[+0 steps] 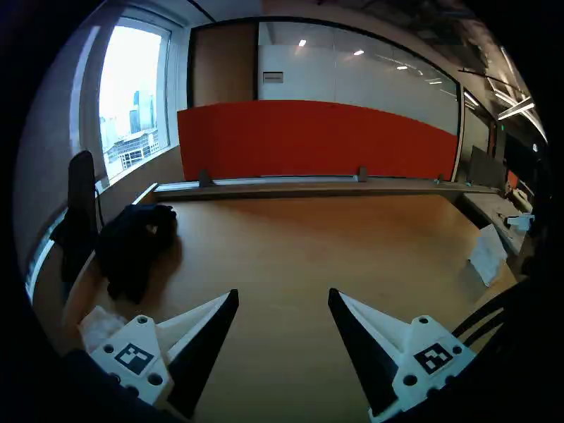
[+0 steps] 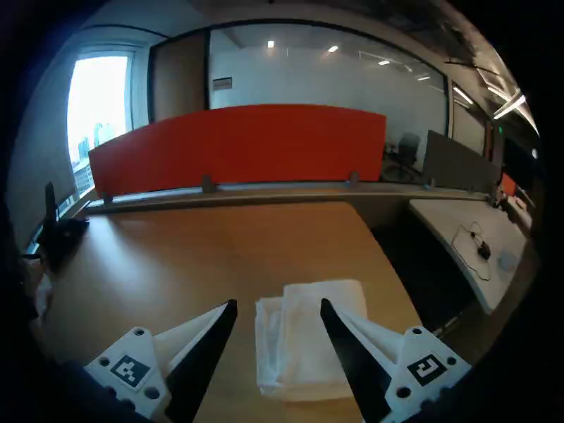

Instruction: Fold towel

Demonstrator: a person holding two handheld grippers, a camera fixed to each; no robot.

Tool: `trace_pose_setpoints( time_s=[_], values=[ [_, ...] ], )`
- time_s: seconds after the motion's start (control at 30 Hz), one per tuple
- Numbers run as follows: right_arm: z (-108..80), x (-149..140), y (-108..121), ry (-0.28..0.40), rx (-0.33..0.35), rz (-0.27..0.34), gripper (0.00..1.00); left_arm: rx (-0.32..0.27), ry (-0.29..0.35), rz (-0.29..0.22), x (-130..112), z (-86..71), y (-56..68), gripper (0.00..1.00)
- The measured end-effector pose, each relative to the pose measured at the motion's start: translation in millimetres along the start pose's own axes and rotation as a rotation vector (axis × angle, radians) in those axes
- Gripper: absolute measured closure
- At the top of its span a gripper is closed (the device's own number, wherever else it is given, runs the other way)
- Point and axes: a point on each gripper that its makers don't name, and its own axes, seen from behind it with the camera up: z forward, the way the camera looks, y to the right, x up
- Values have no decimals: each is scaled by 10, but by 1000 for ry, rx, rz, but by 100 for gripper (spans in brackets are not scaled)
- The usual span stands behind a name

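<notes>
A white towel point(image 2: 304, 337) lies folded in layers on the wooden desk point(image 2: 211, 254), near its right edge. My right gripper point(image 2: 277, 311) hovers open just above its near part, with nothing between the fingers. In the left gripper view the same towel point(image 1: 488, 254) appears as a small white stack at the desk's far right edge. My left gripper point(image 1: 283, 299) is open over bare wood point(image 1: 303, 247), well away from the towel.
A dark bundle of cloth point(image 1: 134, 247) sits at the desk's left side beside a black chair back point(image 1: 79, 204). A red divider panel point(image 1: 317, 139) runs along the far edge. A white side desk point(image 2: 469, 250) with a cable stands to the right across a gap.
</notes>
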Motion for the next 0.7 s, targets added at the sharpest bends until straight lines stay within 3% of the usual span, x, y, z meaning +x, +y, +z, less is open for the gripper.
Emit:
trace_pose_setpoints(
  time_s=[0.2,0.37,0.7],
  values=[
    [-40,201,-108,92,6,3,9,12,85,-26,237,4,-40,6],
    [-36,254,-152,117,-3,-9,9,16,127,-45,354,11,-67,6],
    [-50,518,-400,201,0,-43,9,32,202,-20,602,15,-128,5]
  ],
)
